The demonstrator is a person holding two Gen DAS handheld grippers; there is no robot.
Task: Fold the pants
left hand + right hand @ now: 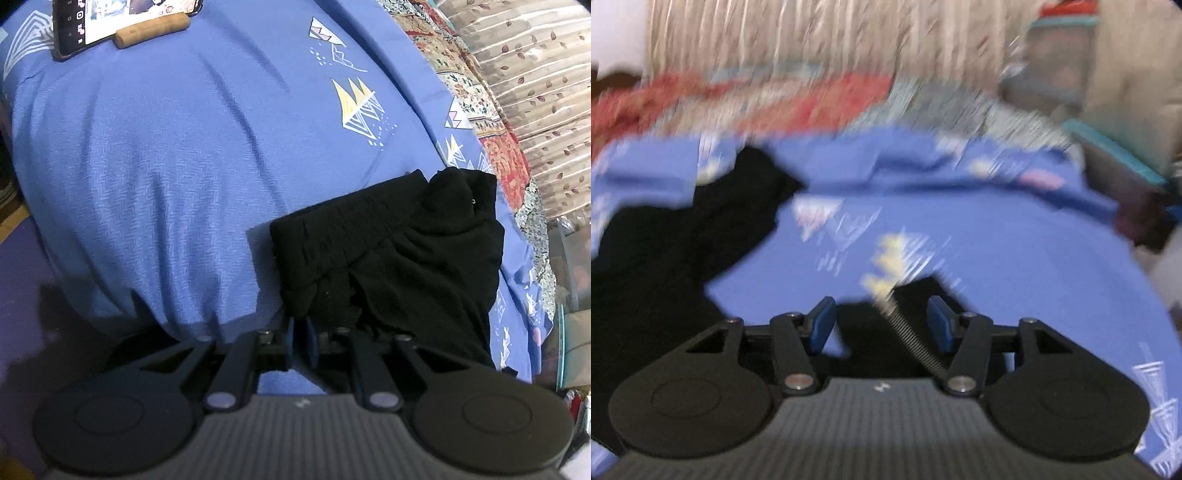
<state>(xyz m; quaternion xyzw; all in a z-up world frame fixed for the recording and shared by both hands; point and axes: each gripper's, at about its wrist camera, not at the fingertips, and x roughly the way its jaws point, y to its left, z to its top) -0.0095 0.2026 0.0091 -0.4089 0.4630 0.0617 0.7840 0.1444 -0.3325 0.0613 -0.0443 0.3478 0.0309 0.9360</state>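
The black pants [399, 251] lie bunched and partly folded on the blue bedspread [166, 177], waistband up, at the right of the left wrist view. My left gripper [301, 332] is shut on the near lower edge of the pants. In the blurred right wrist view the pants [665, 258] lie at the left. My right gripper [882, 321] is open and empty above the bedspread [997, 266], to the right of the pants.
A phone [110, 22] leans on a cork roll [151, 31] at the far edge of the bed. A patterned quilt [480, 110] and a leaf-print curtain [535, 74] lie beyond on the right. A teal-lidded box [1119, 158] stands by the bed.
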